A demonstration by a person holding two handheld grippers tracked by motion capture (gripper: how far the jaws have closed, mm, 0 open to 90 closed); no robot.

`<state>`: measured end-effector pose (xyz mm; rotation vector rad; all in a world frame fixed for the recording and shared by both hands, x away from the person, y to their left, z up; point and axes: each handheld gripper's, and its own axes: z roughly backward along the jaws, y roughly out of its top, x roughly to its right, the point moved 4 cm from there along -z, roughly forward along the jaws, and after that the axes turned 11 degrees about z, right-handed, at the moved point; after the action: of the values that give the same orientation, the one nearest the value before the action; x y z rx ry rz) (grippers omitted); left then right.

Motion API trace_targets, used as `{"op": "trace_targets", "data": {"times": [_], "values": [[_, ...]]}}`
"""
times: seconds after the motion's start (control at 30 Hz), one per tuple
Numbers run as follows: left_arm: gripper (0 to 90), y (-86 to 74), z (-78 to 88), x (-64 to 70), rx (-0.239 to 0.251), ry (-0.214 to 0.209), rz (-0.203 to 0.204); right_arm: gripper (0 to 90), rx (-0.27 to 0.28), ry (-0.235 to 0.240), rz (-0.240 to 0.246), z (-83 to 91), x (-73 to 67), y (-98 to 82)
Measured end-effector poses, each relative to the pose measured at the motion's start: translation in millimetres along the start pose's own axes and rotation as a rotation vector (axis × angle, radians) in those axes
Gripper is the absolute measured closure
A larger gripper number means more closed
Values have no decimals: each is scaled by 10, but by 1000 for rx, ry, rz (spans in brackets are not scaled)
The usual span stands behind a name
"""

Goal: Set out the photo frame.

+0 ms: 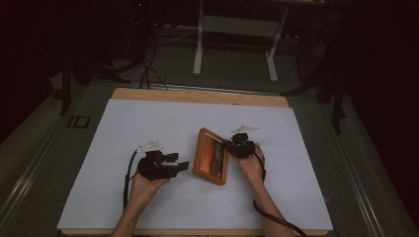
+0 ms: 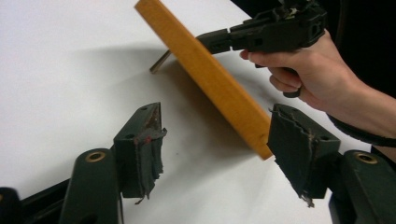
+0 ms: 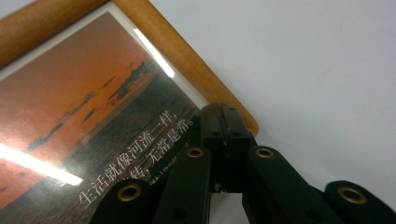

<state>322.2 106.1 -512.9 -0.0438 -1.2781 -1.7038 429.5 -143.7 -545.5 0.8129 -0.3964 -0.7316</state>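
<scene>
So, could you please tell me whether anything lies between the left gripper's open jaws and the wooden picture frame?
Nothing visible does: bare white table separates the left gripper from the picture frame.

My table (image 1: 197, 95) has a light wooden top, its bare wood showing as a strip along the far edge. A big white sheet (image 1: 148, 123) lies flat over nearly all of it. On the sheet, a little right of the middle, sits a wooden picture frame (image 1: 211, 156) with an orange sunset print. From my left gripper view the frame (image 2: 210, 79) stands tilted off the sheet, one lower corner near the white surface and a thin back strut (image 2: 160, 62) reaching down to it
</scene>
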Motion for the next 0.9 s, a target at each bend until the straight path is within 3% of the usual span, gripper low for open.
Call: {"op": "trace_targets", "data": {"times": [0.33, 0.5, 0.63, 0.77, 0.9], "values": [[257, -54, -183, 152, -37, 8, -13, 900, -10, 1, 7, -2, 1, 5], [236, -63, -260, 176, -47, 16, 11, 900, -8, 0, 5, -2, 0, 2], [238, -50, -312, 190, -50, 5, 43, 900, -12, -3, 4, -2, -4, 5], [301, -68, -396, 193, -94, 18, 50, 900, -9, -3, 1, -2, -2, 3], [345, -69, -447, 193, -97, -1, 71, 900, -6, -2, -5, 0, -3, -3]]}}
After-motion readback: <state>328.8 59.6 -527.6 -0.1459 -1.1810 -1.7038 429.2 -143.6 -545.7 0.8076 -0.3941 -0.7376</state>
